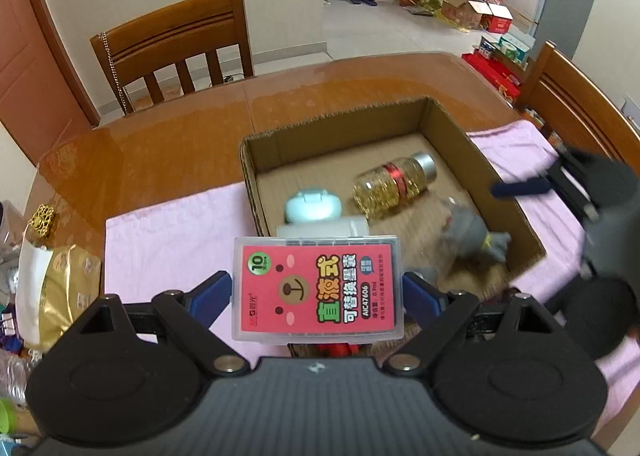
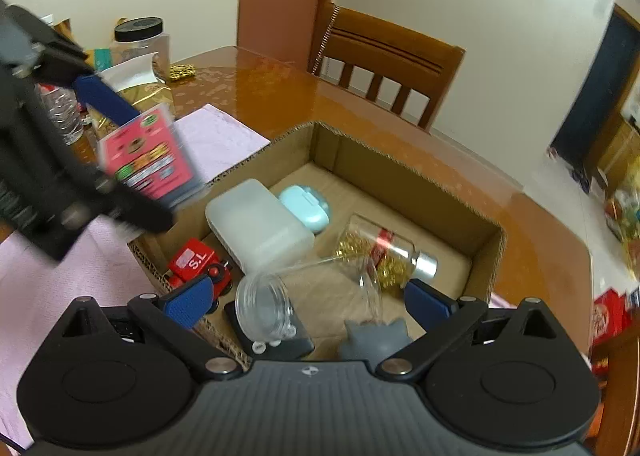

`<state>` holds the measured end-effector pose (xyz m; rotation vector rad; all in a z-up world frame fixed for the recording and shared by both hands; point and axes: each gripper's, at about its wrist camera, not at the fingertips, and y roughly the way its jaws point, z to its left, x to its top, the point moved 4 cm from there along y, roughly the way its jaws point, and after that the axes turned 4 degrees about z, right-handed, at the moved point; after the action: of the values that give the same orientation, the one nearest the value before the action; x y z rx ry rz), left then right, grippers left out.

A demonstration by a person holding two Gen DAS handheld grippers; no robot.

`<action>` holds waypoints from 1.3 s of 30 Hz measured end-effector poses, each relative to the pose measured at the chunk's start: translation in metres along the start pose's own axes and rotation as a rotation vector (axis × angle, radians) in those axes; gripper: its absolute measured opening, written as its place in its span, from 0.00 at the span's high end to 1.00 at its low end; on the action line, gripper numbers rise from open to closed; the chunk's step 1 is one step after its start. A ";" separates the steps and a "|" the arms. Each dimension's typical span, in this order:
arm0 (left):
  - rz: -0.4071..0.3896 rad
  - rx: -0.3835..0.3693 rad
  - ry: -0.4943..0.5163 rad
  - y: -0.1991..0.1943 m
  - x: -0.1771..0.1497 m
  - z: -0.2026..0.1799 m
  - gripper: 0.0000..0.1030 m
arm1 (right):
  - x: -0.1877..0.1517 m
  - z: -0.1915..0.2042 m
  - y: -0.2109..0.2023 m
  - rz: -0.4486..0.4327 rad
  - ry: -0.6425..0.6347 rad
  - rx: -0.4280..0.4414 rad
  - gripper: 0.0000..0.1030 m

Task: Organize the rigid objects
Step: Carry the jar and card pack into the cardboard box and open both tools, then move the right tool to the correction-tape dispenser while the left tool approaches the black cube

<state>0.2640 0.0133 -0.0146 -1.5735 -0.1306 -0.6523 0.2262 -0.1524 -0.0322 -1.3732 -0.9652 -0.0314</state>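
Left tongs [image 1: 316, 292] clenched on pink refill case [image 1: 316, 288] above cardboard box [image 1: 460, 128], seemingly for dropping in; right tongs [image 2: 308, 300] released, empty.

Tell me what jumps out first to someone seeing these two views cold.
The pink-labelled clear case stands out first, gripped between the left gripper's blue fingers above the near-left edge of the cardboard box. Inside the box, the bottle of gold beads with a silver cap lies on its side near the far right, a pale blue case beside a white plastic box. The right gripper hangs open over the box's near end.
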 end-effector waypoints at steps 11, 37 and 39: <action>-0.004 0.000 -0.045 0.048 0.052 0.002 0.13 | -0.037 0.010 -0.021 0.048 0.170 -0.016 0.00; -0.036 0.090 -0.031 0.029 0.004 -0.009 0.04 | -0.112 0.006 -0.026 0.113 0.378 -0.089 0.00; -0.037 0.087 -0.034 0.024 -0.008 -0.011 0.04 | -0.122 0.003 -0.021 0.122 0.406 -0.108 0.00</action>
<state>0.2648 0.0021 -0.0404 -1.5018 -0.2113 -0.6406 0.1362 -0.2166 -0.0872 -1.4516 -0.5456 -0.2636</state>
